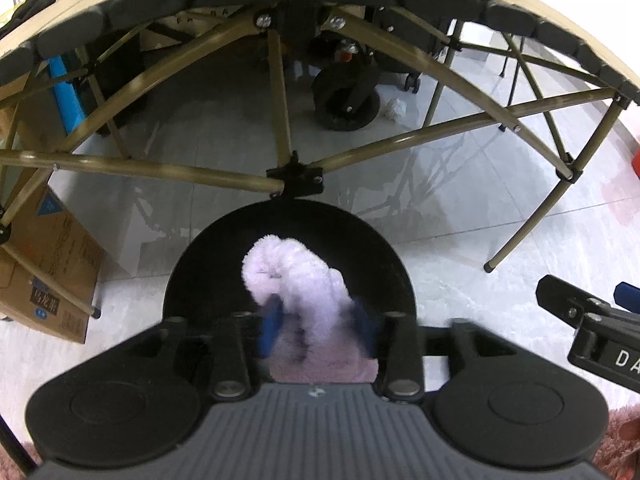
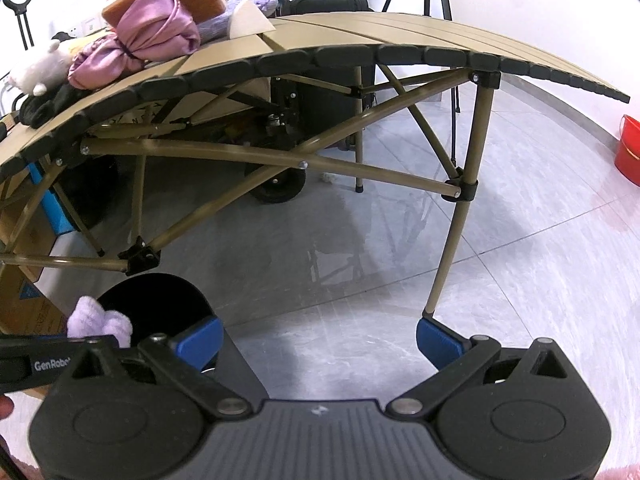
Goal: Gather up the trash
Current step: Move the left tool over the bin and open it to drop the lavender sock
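A fluffy lilac cloth (image 1: 296,276) hangs over the mouth of a round black bin (image 1: 200,272) on the floor. My left gripper (image 1: 318,330) is right above the bin. Its blue pads (image 1: 270,330) stand apart on either side of the cloth's lower part and look slack on it. In the right wrist view the same cloth (image 2: 100,322) and bin (image 2: 160,300) lie at lower left. My right gripper (image 2: 318,340) is wide open over bare floor and holds nothing. A crumpled white wad (image 1: 396,108) lies on the floor under the table.
A tan slatted folding table (image 2: 360,36) spans the scene, and its leg frame (image 1: 280,112) crosses just behind the bin. Cardboard boxes (image 1: 52,280) stand at left, a black wheel (image 1: 346,108) is under the table, and a red bucket (image 2: 628,152) is far right.
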{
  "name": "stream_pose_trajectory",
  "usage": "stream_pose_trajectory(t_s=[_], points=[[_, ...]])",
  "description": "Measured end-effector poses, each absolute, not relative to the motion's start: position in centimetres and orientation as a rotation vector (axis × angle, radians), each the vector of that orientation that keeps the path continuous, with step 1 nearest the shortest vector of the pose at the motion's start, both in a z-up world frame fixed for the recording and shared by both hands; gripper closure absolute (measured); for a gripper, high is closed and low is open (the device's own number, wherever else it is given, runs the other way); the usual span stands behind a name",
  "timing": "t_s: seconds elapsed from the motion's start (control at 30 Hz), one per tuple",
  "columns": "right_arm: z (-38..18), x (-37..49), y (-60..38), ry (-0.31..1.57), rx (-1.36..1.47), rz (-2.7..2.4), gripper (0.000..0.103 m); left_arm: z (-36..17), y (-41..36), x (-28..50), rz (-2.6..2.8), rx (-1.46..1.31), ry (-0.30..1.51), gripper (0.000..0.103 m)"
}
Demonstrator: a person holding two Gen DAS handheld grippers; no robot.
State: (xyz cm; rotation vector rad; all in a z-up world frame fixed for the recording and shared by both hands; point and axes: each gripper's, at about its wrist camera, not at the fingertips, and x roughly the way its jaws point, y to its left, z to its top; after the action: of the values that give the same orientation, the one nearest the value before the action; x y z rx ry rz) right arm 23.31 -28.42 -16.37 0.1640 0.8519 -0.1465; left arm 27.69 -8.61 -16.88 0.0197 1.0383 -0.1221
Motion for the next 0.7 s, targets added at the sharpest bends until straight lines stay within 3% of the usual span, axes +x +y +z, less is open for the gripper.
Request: stream_pose_trajectory(t_s=[0.03, 0.1, 0.13, 0.7], points=[[-16.38, 23.31, -28.43, 0.852, 0.164, -0.146, 0.0, -16.84, -8.63, 27.7, -0.11, 0.025, 1.04, 0.029], [-16.37, 23.31, -28.43, 0.851, 0.163, -0.146, 0.0, -16.59, -8.66, 27.68, -0.079, 0.046, 1.031, 0.006], [-16.38, 23.31, -28.45, 0.851, 0.163, -0.146, 0.0, -16.43, -8.62, 27.65, -0.073, 0.051, 1.025, 0.0], [-16.3, 23.35, -28.31, 0.85, 0.163, -0.144, 0.0, -16.57, -8.14, 27.96, -0.067, 0.034, 1.067, 0.0]])
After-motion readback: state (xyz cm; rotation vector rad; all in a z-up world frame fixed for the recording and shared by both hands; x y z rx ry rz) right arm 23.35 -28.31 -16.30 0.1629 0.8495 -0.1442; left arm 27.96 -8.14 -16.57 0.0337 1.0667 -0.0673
